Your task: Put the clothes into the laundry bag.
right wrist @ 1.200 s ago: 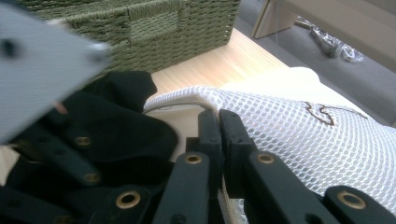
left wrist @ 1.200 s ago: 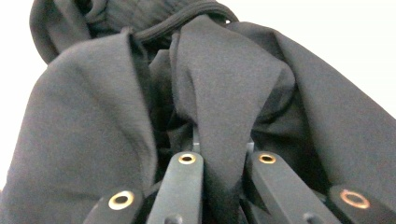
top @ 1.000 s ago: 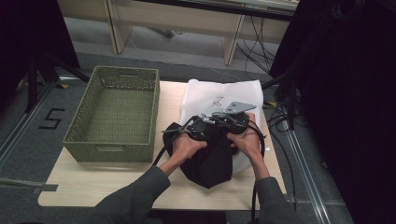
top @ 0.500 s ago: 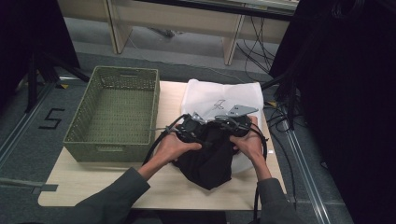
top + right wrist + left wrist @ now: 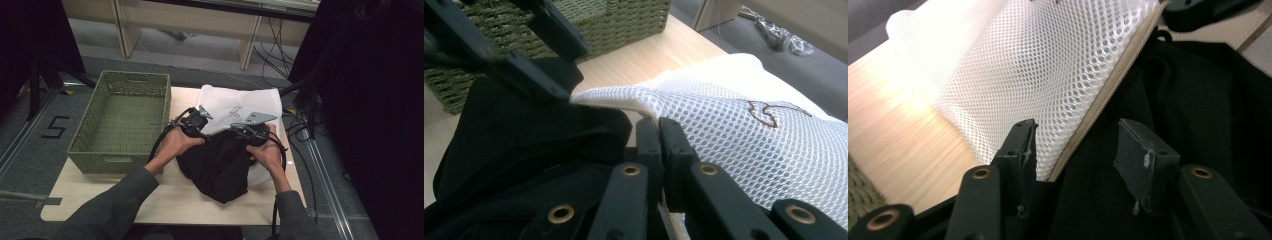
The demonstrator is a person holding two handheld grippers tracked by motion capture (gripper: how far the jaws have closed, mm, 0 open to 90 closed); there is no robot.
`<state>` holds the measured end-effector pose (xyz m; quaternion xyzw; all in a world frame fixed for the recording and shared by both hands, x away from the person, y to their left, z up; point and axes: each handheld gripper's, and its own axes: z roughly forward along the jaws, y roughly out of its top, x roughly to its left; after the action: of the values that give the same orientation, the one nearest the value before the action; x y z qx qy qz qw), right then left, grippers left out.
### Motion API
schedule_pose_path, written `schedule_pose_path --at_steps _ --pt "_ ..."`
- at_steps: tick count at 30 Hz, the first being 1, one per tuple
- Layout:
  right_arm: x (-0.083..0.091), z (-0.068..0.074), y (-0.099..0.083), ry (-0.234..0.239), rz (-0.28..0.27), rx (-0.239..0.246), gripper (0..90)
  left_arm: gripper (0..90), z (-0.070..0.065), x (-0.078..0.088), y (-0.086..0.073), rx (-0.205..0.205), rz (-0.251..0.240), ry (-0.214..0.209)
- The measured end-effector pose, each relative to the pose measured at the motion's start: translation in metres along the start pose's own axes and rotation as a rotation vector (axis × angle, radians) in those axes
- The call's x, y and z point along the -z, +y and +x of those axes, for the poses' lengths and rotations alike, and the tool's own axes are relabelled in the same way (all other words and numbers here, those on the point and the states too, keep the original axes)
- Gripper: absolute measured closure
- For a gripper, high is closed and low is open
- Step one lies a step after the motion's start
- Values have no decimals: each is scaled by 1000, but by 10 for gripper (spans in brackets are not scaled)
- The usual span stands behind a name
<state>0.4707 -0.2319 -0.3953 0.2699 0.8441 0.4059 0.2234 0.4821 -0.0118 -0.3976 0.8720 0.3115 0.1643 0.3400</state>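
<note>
A white mesh bag (image 5: 235, 102) lies on the table with a black garment (image 5: 220, 165) bunched at its open zipper edge. My left gripper (image 5: 200, 125) hovers at the garment's upper left. In the left gripper view its jaws (image 5: 1075, 135) stand apart and have just been closing. The mesh bag's (image 5: 1038, 65) zipper edge and the black garment (image 5: 1198, 90) lie between them, unpressed. My right gripper (image 5: 235, 131) is at the garment's upper right. Seen close, the right gripper (image 5: 659, 125) is shut on the mesh bag's (image 5: 734, 135) edge, beside the black garment (image 5: 514, 130).
A green woven basket (image 5: 115, 162) stands at the left of the wooden table (image 5: 125, 195), and its wall (image 5: 624, 25) rises behind the garment in the right gripper view. Cables trail off the table's right side. Dark floor and desk legs lie beyond.
My left gripper has lifted and moved left, off the garment's middle toward the bag's edge, and its jaws have come apart. The right gripper has kept still and shut.
</note>
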Motion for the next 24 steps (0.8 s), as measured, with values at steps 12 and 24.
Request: schedule_pose_path --at_steps 12,24 --pt "-1 1 3 1 -5 11 889 825 2 -24 7 -110 5 41" --pt "5 16 11 68 -32 -34 805 842 9 15 8 -104 84 -43"
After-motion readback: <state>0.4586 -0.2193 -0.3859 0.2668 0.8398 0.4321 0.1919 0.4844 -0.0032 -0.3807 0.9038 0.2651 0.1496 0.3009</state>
